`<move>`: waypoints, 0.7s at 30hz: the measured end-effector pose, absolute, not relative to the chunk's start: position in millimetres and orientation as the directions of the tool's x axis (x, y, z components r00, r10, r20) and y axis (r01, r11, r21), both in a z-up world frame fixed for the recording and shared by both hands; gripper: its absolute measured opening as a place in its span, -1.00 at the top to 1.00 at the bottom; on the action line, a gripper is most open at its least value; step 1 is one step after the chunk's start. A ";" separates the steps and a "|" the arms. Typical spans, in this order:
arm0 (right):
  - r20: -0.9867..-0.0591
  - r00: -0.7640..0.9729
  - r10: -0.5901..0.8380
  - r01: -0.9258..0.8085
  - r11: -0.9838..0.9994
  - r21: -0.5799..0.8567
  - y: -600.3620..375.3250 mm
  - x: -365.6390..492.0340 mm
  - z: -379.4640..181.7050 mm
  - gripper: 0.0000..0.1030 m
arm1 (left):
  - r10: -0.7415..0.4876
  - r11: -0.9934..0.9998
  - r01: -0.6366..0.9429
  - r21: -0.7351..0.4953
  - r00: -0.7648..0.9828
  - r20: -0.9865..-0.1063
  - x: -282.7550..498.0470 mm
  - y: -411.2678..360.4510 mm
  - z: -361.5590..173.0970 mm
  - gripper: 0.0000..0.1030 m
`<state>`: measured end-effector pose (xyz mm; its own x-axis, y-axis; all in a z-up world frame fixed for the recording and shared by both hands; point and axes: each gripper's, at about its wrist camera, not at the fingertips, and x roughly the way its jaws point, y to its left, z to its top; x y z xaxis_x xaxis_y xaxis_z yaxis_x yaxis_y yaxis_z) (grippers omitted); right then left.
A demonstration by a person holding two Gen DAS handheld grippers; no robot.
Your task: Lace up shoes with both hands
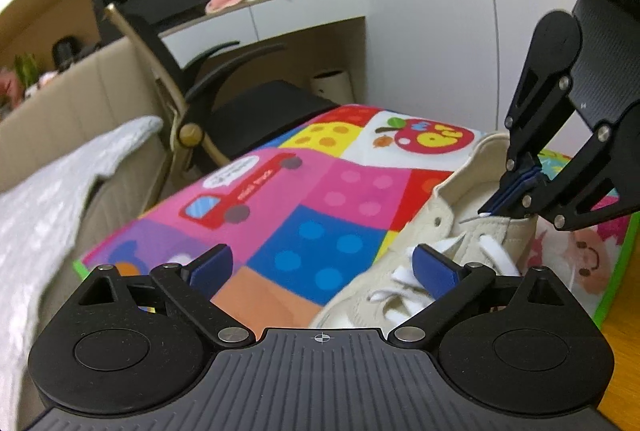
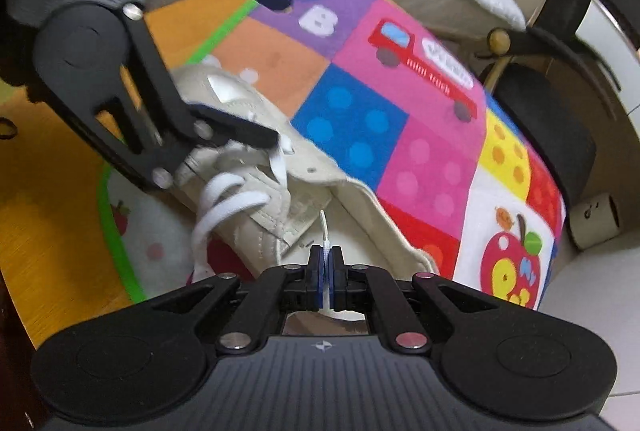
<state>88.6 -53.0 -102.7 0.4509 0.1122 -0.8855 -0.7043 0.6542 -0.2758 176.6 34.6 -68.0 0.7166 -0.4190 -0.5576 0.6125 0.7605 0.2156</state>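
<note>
A beige sneaker (image 1: 440,207) with white laces (image 1: 490,251) lies on a colourful play mat (image 1: 312,199). My right gripper (image 1: 486,211) hangs over the shoe's opening, shut on the thin white lace tip (image 1: 478,218). In the right wrist view the lace tip (image 2: 325,231) sticks out between the closed pads of the right gripper (image 2: 326,251), above the sneaker (image 2: 316,171). Loose lace loops (image 2: 228,199) lie across the tongue. My left gripper (image 1: 322,269) is open with nothing between its fingers, its right pad beside the laces. It also shows as the left gripper (image 2: 280,71), straddling the shoe's toe end.
The mat (image 2: 400,111) covers a wooden tabletop (image 2: 52,223) with a green border. A black office chair (image 1: 240,111) stands behind the mat, and a grey blanket (image 1: 48,199) on a beige bed lies to the left. Shelves and a white wall are behind.
</note>
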 end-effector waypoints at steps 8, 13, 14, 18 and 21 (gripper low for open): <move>-0.835 0.485 0.259 -0.654 0.741 -0.150 -66.8 89.8 -96.3 0.96 | -0.467 0.789 0.610 0.073 0.672 -0.575 184.3 51.1 -76.0 -0.94; -0.774 0.521 0.360 -0.620 0.782 -0.054 -75.3 93.4 -83.5 0.96 | -0.474 0.795 0.601 0.076 0.695 -0.540 179.6 55.4 -66.5 -0.94; -0.761 0.529 0.376 -0.619 0.784 -0.043 -76.2 92.9 -80.6 0.96 | -0.480 0.797 0.600 0.070 0.700 -0.529 179.6 56.6 -62.6 -0.94; -0.746 0.545 0.383 -0.617 0.786 -0.047 -76.3 90.6 -82.5 0.95 | -0.493 0.808 0.588 0.034 0.707 -0.506 189.9 54.7 -48.1 -0.94; -0.753 0.551 0.358 -0.604 0.795 -0.064 -77.2 88.1 -88.4 0.95 | -0.498 0.784 0.616 0.070 0.692 -0.523 193.2 39.4 -47.1 -0.94</move>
